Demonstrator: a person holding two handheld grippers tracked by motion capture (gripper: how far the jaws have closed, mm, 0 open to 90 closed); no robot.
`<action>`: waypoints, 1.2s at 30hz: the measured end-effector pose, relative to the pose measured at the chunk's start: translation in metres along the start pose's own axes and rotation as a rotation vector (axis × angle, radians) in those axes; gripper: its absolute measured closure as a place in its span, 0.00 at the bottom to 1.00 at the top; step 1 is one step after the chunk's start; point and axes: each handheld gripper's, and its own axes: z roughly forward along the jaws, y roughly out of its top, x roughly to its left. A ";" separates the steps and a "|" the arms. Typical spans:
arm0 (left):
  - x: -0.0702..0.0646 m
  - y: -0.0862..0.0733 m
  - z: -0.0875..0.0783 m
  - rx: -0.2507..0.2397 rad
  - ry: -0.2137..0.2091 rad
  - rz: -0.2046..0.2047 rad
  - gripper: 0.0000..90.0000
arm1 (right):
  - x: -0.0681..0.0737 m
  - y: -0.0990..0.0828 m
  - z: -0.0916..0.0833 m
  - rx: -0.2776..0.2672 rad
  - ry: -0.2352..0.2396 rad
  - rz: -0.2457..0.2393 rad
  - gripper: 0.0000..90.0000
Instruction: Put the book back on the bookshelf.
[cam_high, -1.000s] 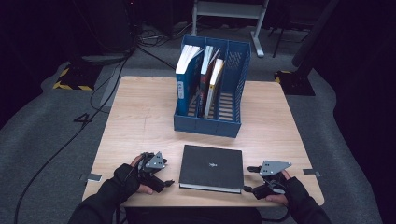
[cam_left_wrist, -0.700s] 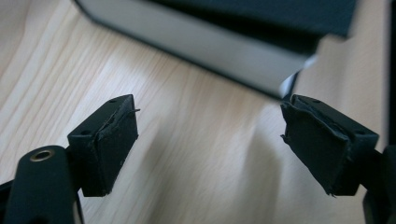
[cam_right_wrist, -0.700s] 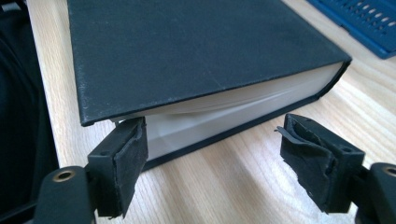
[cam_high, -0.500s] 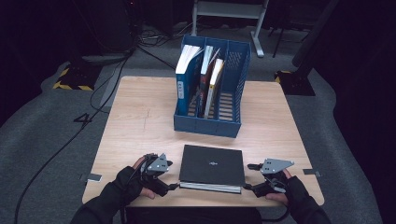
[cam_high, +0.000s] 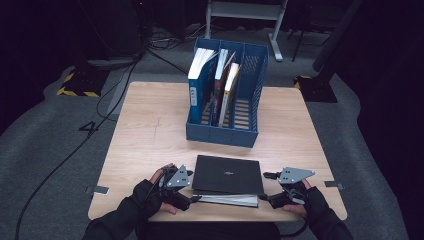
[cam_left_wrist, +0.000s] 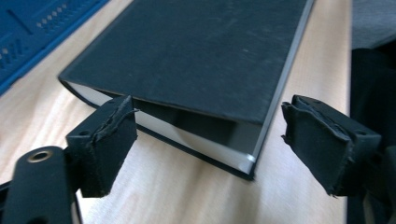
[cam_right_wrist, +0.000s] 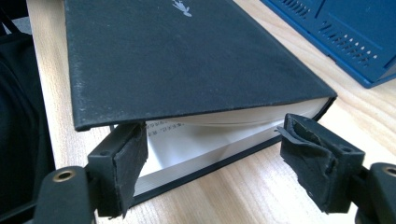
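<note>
Between the two sets of fingers, the black book (cam_high: 228, 173) lies flat on the surface (cam_high: 150, 135), long axis running fingers to fingers; left gripper (cam_left_wrist: 210, 140) and right gripper (cam_right_wrist: 212, 154) both gape, released, straddling its near corners.

book (cam_left_wrist: 196, 51): matt black cover, paper pages | table (cam_high: 150, 130): pale wood

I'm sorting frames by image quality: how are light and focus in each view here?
High view: the table is evenly lit, the surroundings fall into darkness, detail soft. Left gripper view: the black book sharp, its near corner and the pads slightly soft. Right gripper view: book cover bright, dusty texture clear; blue file holder blurred.
</note>
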 end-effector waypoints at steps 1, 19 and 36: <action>0.000 0.001 0.001 0.002 0.013 0.002 0.21 | 0.000 0.001 0.000 -0.001 -0.001 -0.001 0.26; 0.023 0.007 -0.002 -0.061 0.050 -0.070 0.26 | 0.006 0.012 -0.005 -0.031 -0.047 -0.107 0.37; -0.011 0.032 0.003 -0.048 -0.019 0.092 0.18 | 0.017 0.020 -0.004 -0.027 -0.064 -0.177 0.40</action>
